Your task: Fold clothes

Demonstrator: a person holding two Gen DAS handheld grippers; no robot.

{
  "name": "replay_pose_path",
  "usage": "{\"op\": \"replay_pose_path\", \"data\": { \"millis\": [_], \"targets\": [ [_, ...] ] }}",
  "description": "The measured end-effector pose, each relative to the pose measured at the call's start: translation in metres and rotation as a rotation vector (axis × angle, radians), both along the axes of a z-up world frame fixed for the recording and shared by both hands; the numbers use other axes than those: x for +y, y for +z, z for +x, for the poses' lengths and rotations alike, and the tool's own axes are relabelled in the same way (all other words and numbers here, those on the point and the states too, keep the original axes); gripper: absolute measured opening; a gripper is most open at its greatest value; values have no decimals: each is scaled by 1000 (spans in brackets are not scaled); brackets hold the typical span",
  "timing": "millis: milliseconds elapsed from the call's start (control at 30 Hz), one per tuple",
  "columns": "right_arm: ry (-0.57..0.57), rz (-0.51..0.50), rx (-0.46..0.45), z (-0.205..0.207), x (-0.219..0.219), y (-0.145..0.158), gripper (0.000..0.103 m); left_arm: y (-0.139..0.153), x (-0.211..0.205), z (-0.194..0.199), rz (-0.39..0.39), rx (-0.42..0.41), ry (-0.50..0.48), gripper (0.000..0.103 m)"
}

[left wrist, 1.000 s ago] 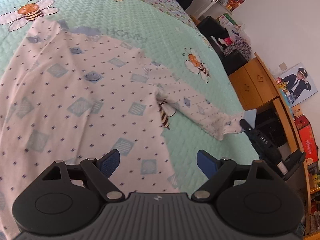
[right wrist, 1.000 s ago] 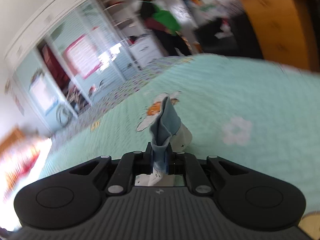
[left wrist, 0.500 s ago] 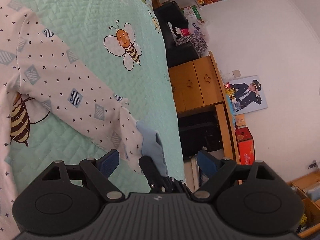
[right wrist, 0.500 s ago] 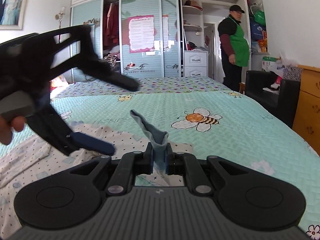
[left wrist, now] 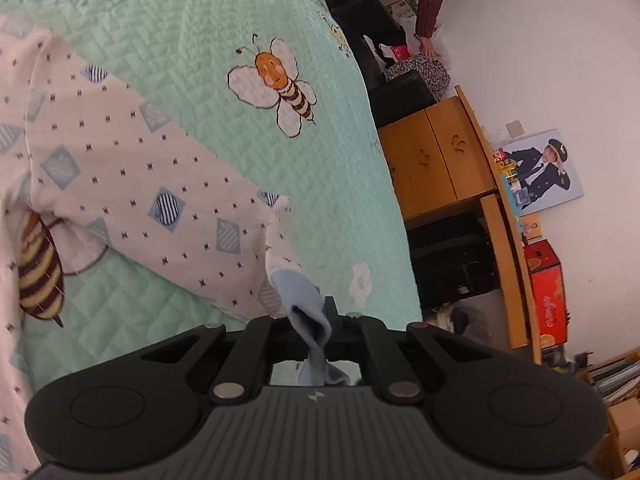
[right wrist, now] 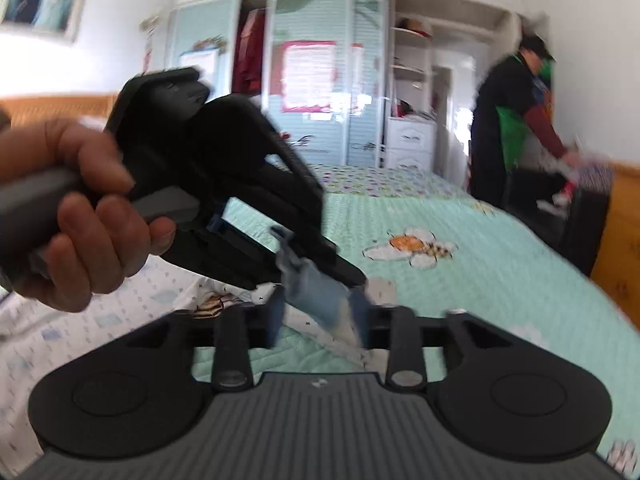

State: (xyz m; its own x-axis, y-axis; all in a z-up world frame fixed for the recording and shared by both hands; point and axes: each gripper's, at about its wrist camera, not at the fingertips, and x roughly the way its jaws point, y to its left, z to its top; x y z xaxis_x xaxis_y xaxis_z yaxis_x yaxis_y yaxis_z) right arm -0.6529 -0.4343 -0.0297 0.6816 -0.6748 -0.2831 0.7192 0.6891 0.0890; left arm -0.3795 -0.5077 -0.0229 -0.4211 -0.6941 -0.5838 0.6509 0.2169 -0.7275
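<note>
Sleeve cuff (left wrist: 298,294): clamped fast in left gripper (left wrist: 316,334) for folding; right gripper (right wrist: 318,322) jaws opening, cuff loose between them, handing over.

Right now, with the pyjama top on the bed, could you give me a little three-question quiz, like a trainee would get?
1. True or false: the left gripper is shut on the blue cuff of the sleeve.
2. Multiple choice: the right gripper's fingers are A) opening, cuff between them; B) clamped on the bedspread; C) out of sight.
3. Fill in: the bedspread is printed with cartoon ____.

Key: 1 true; 2 A; 3 bees.
</note>
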Motion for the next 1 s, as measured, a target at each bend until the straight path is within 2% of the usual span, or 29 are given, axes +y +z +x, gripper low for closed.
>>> {"op": "replay_pose_path", "data": {
  "millis": [67,133,233,333,500,633,733,833,867,967,1000],
  "targets": [
    [-54,143,-90,-19,2,-4,58,13,0,5,-25,-75,-17,4],
    [-57,307,-200,-38,3,-11,58,29,0,11,-50,-132,-32,4],
    [50,536,-322,-50,9,-22,58,58,1,21,-101,-210,-55,4],
    [177,709,-351,-43,21,-30,58,87,5,32,-149,-261,-60,4],
    [293,786,-240,-13,62,-36,58,120,7,55,-174,-315,-56,4],
    [284,788,-147,11,72,-41,58,130,5,72,-151,-342,-45,4],
    [269,805,-138,20,72,-46,56,132,5,85,-139,-340,-28,4],
    [269,851,-170,17,70,-52,55,136,9,97,-145,-327,-16,4],
    [262,865,-175,18,67,-54,53,137,10,101,-149,-322,-13,4],
    [239,914,-188,19,65,-62,33,139,16,113,-156,-307,-6,4],
    [227,931,-189,19,64,-65,20,140,17,116,-156,-304,-3,4]
  ]
}}
